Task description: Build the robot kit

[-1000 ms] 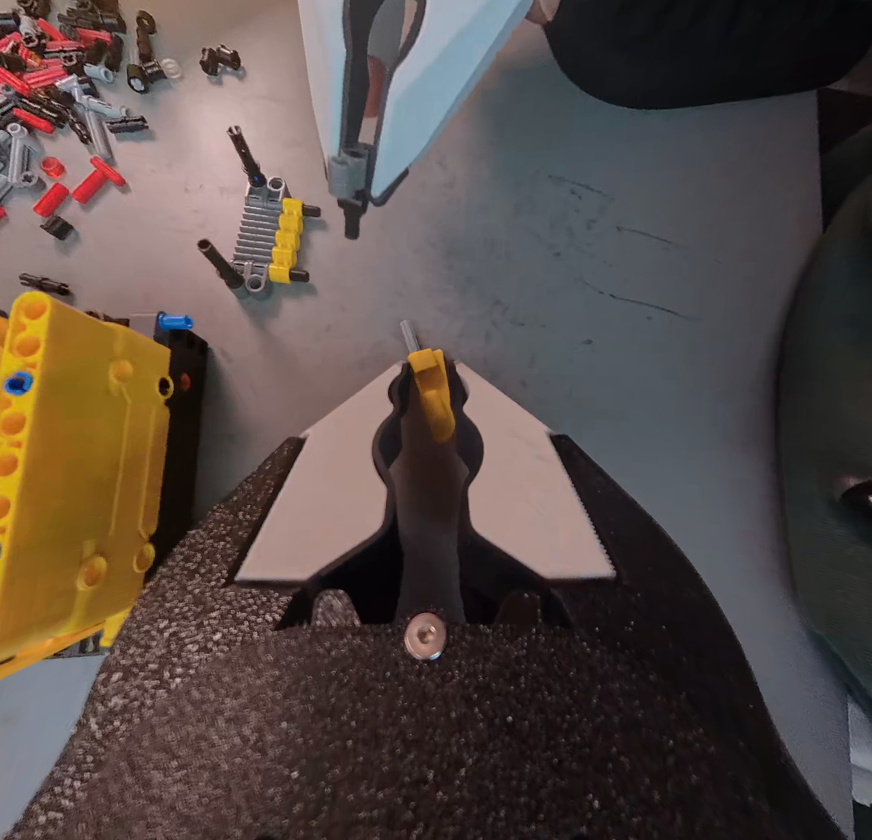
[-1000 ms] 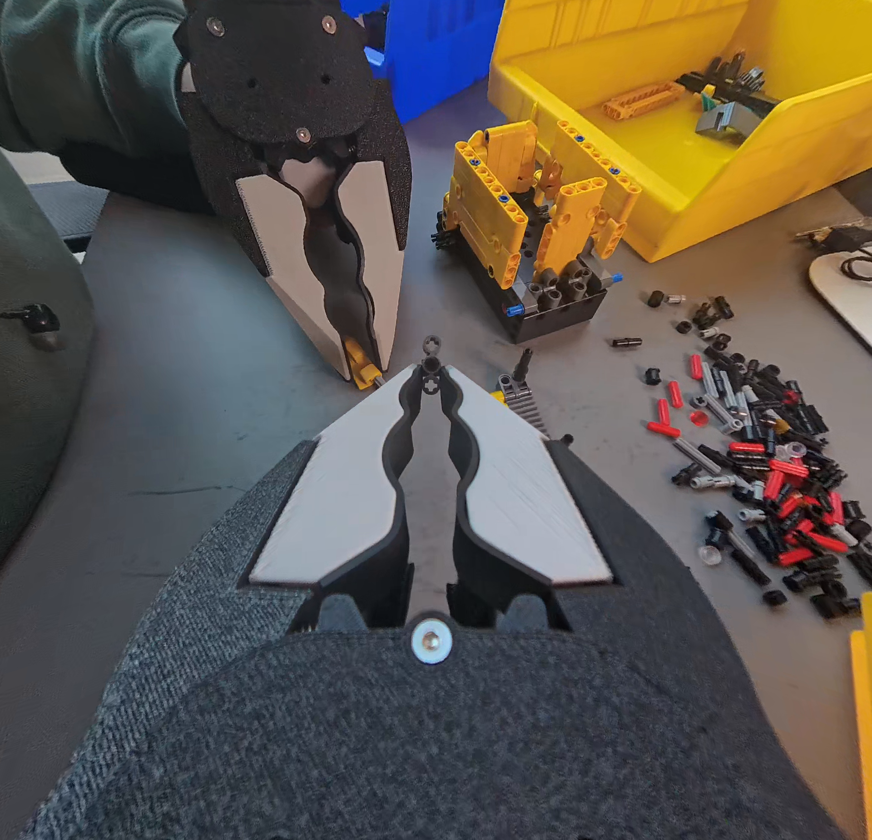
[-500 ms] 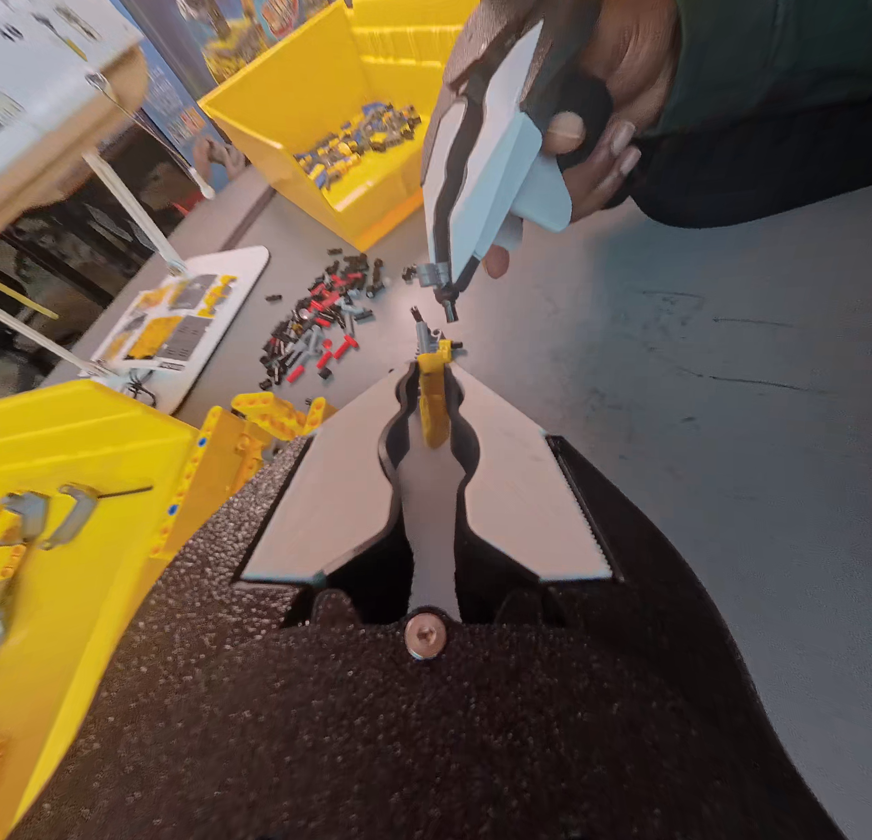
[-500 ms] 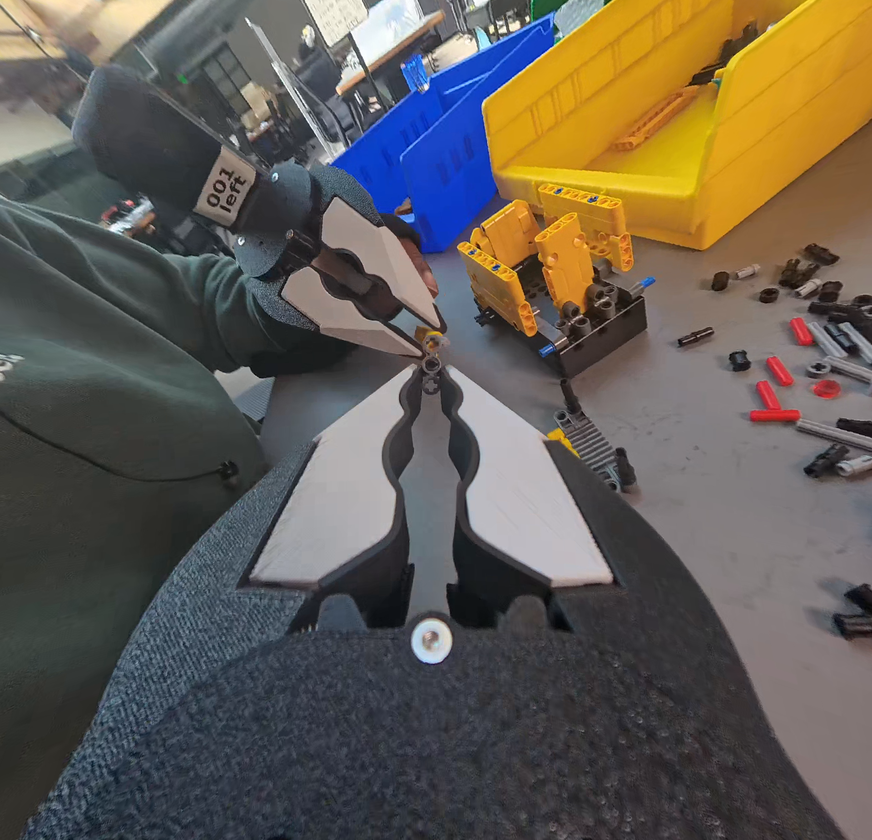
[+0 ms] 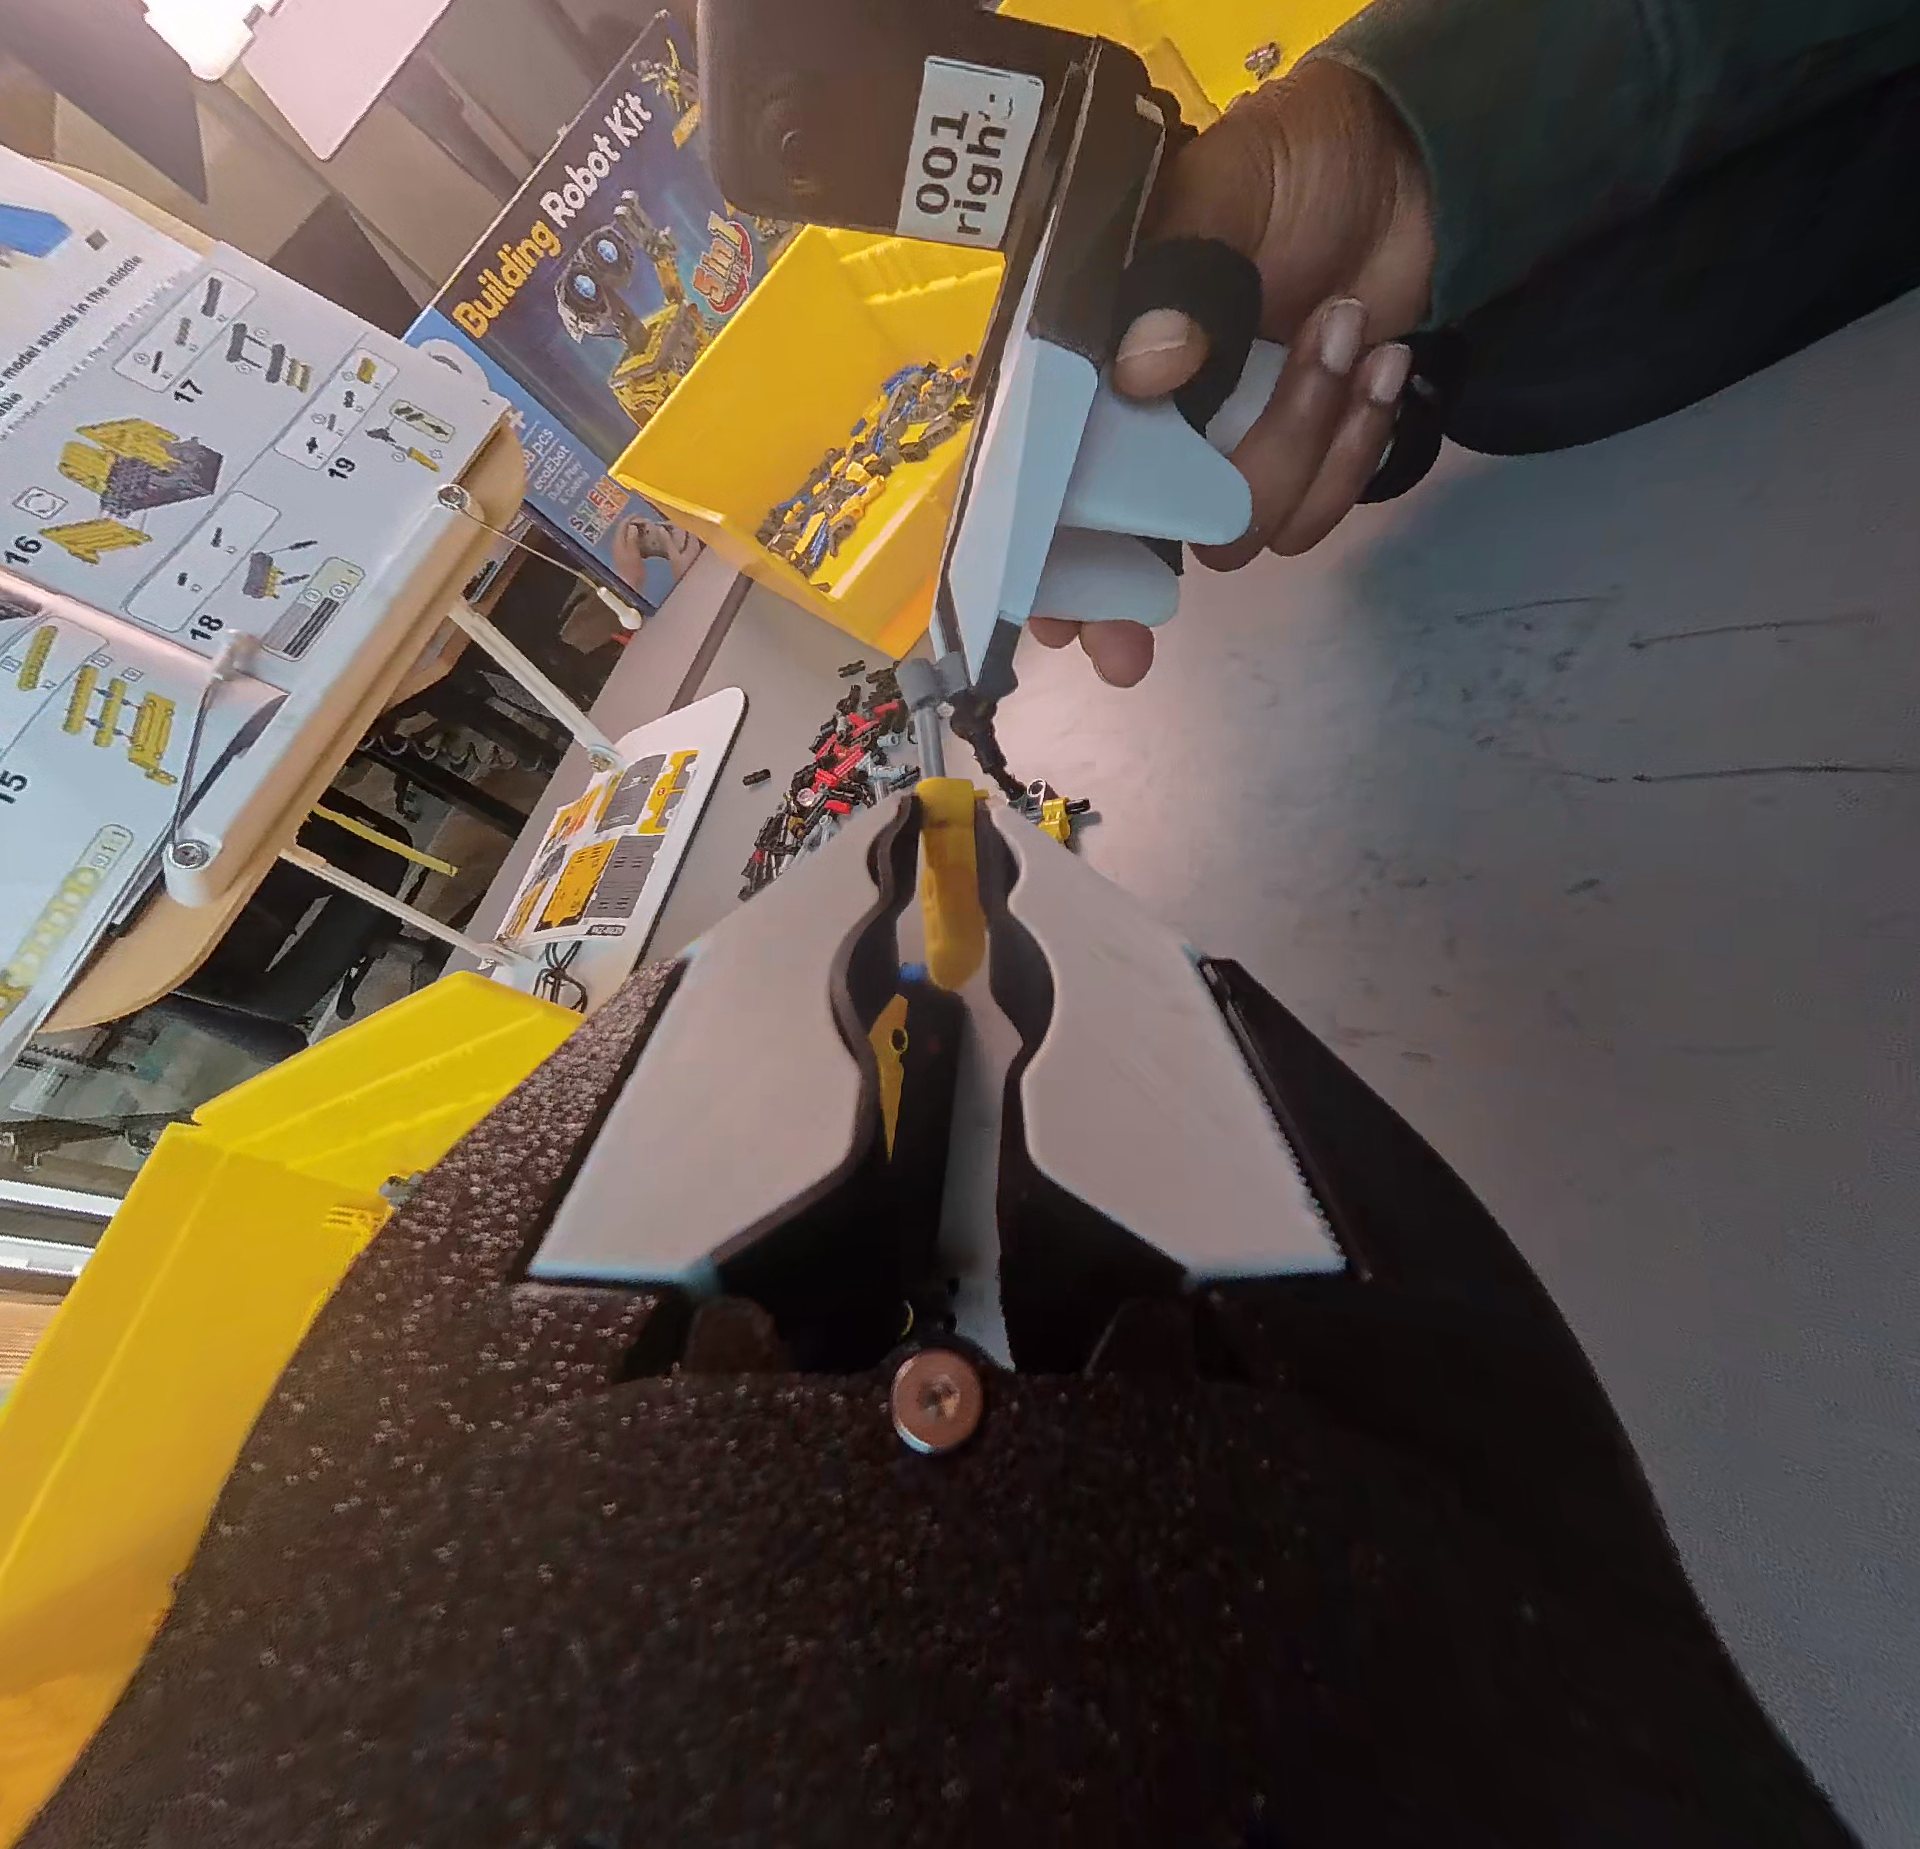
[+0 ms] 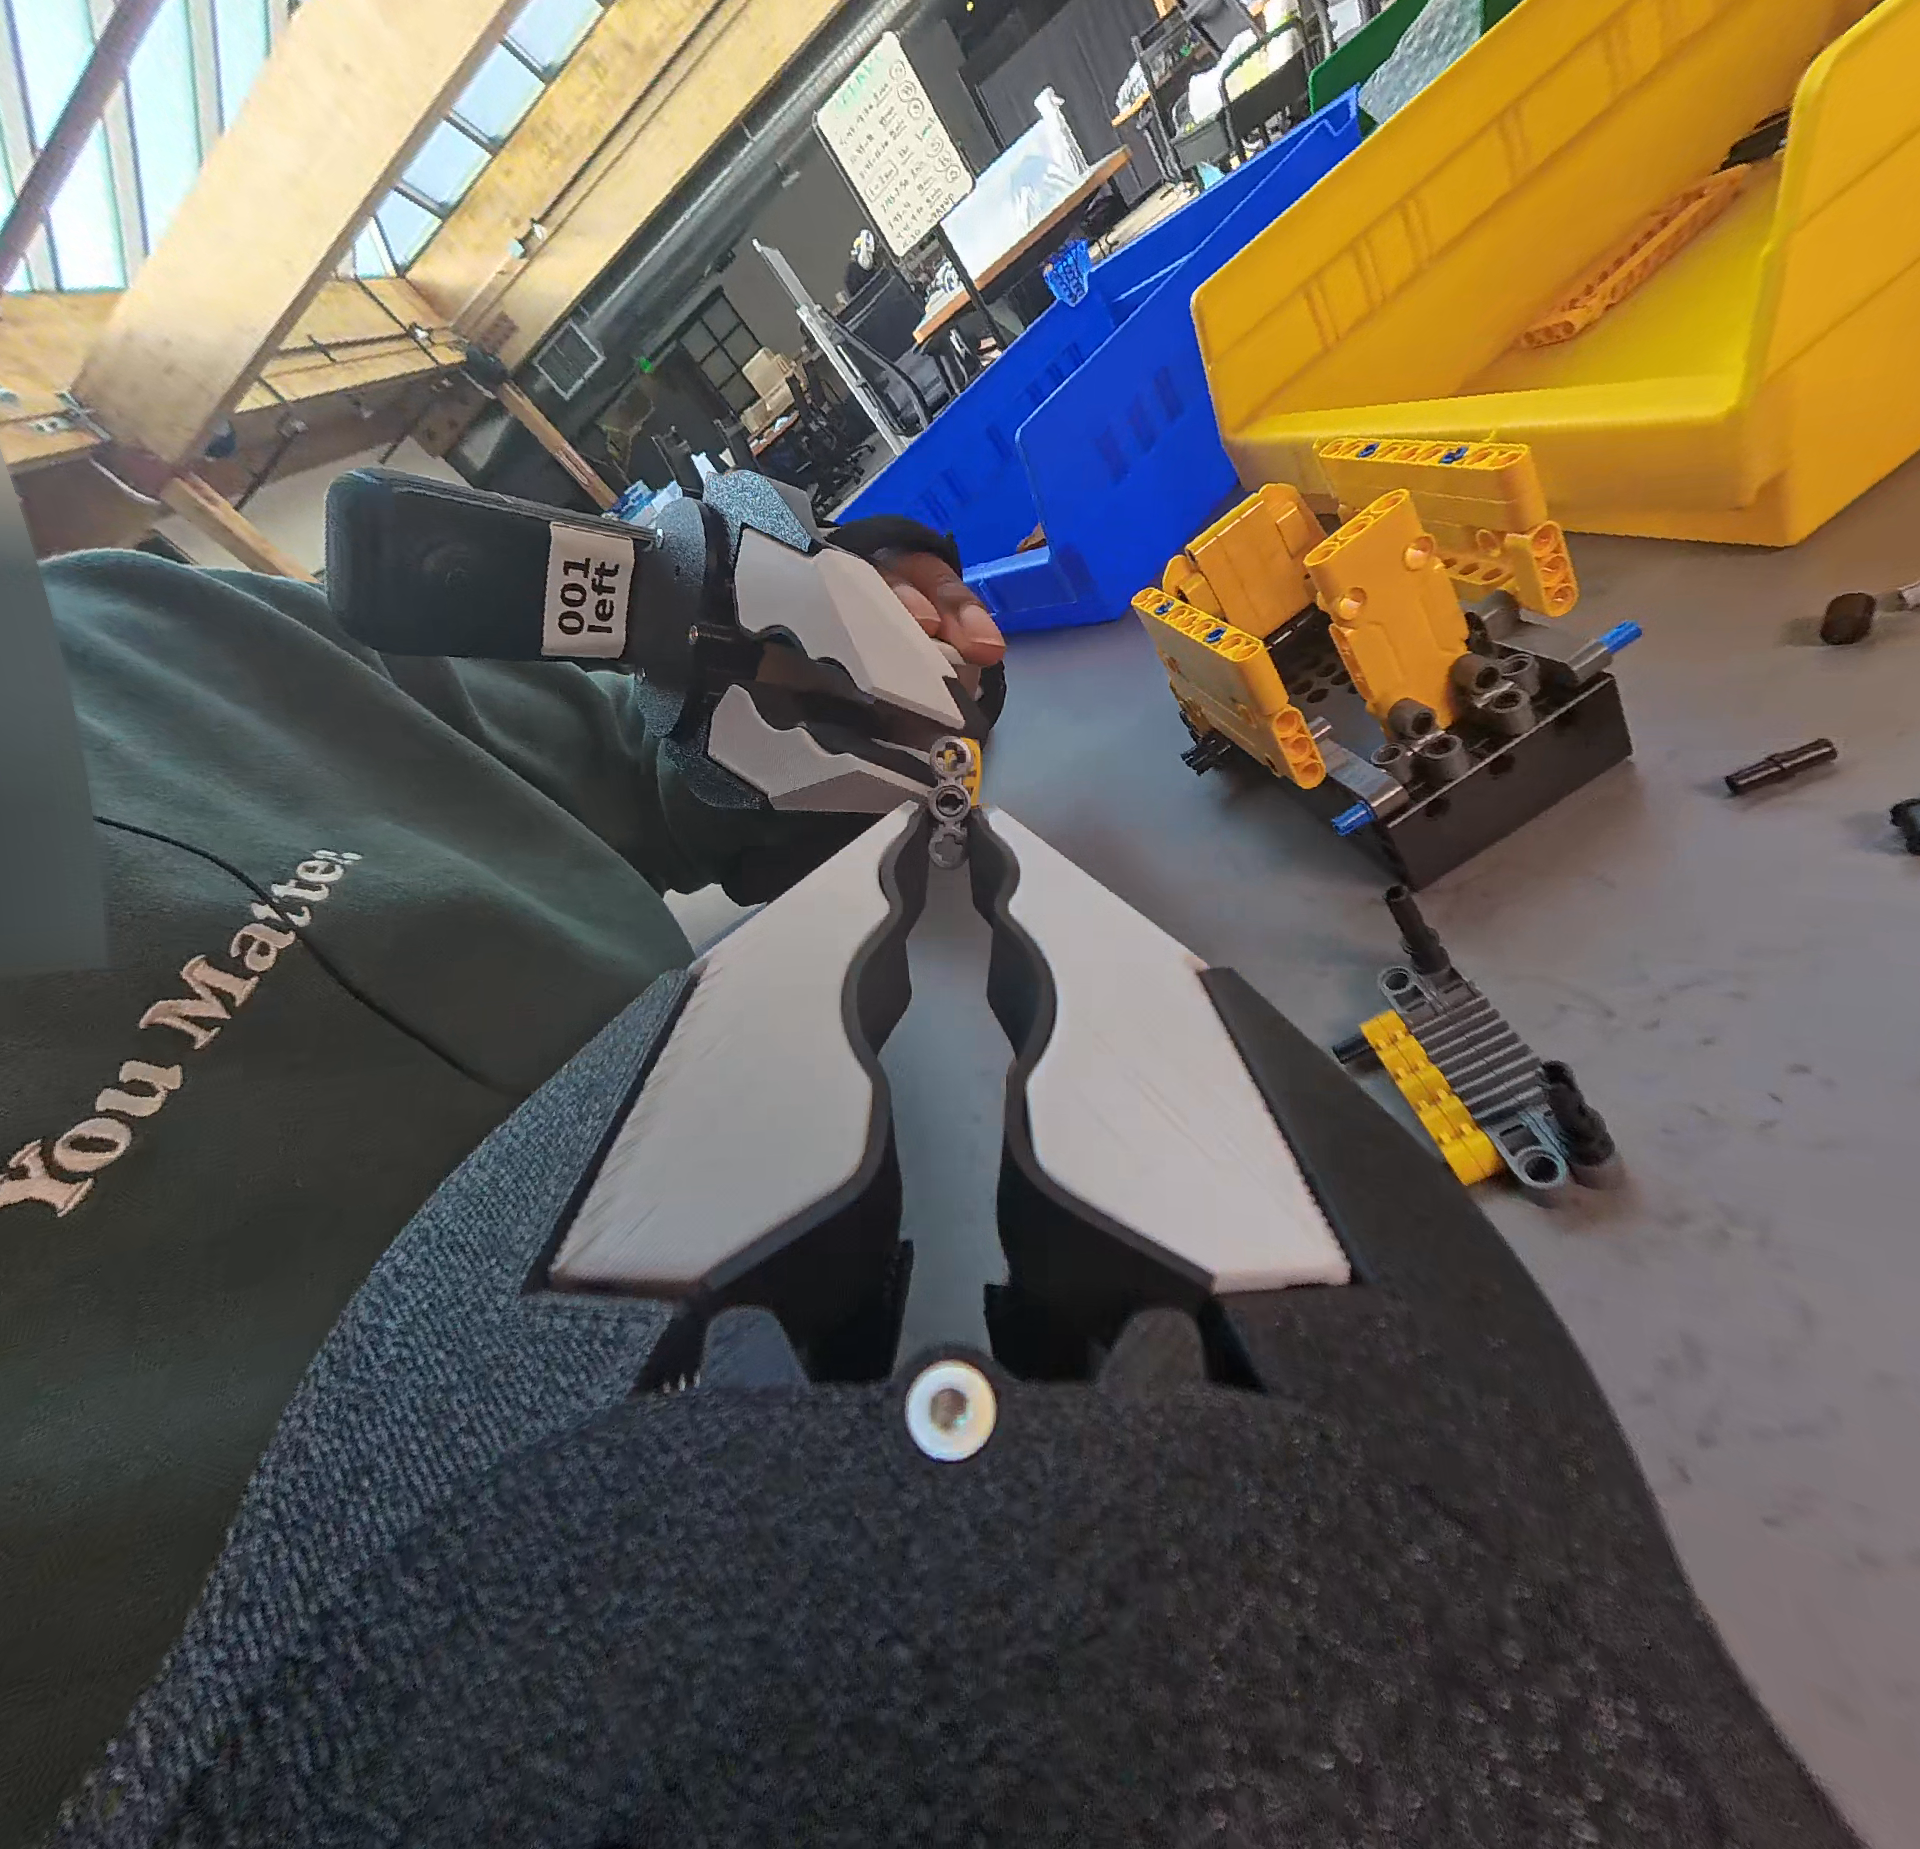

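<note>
Grippers meet tip to tip: left gripper (image 5: 948,812) clenches yellow piece (image 5: 948,890) (right gripper (image 6: 948,833) clenches grey connector (image 6: 948,843))

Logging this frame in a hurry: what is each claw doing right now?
Left claw: shut on a yellow connector piece.
Right claw: shut on a grey connector piece, held tip to tip against the yellow one.

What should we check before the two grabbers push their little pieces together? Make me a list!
1. Left gripper shut on the yellow piece: ok.
2. Right gripper shut on the grey connector: ok.
3. Grey axle reaches from the yellow piece to the connector: ok.
4. Axle fully seated in the hole: cannot tell.
5. Both pieces held above the table: ok.
6. Ribbed grey and yellow assembly lies aside, untouched: ok.
</note>
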A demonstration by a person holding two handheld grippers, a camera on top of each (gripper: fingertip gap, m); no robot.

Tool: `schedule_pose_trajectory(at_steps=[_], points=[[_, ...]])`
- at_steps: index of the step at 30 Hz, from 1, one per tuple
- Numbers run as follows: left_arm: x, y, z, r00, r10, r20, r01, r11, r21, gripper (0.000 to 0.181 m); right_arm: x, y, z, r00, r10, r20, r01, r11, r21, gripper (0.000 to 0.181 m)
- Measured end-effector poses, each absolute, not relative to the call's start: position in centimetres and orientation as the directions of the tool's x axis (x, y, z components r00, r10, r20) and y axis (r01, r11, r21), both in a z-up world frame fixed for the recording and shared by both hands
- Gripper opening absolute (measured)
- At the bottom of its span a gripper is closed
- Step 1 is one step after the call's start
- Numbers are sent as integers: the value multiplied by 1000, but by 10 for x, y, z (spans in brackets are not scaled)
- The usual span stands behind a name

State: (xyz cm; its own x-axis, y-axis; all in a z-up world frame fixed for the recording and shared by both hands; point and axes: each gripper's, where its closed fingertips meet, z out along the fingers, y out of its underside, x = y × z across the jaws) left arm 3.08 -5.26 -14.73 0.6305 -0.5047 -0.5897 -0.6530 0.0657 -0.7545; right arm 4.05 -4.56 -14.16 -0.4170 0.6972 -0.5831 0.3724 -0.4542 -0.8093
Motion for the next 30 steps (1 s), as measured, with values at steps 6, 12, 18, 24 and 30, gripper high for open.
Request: schedule_pose_trajectory(at_steps=[6,12,18,24,30], points=[[31,-52,-147,629,-491,-603,-662,67,-746,9,39,-45,-141,-412,686,-599,367,-477,-798,6],[29,-51,-151,630,-492,-601,-672,41,-739,9,35,-43,-150,-363,719,-594,379,-468,-798,6],[31,-53,-154,637,-533,-558,-646,27,-763,9,36,-45,-155,-351,751,-559,402,-419,-814,6],[38,-65,-147,608,-614,-504,-567,108,-816,9,43,-58,-148,-442,642,-627,433,-459,-776,6],[42,-69,-141,614,-629,-477,-525,127,-842,9,47,-63,-146,-469,585,-661,453,-484,-749,6]])
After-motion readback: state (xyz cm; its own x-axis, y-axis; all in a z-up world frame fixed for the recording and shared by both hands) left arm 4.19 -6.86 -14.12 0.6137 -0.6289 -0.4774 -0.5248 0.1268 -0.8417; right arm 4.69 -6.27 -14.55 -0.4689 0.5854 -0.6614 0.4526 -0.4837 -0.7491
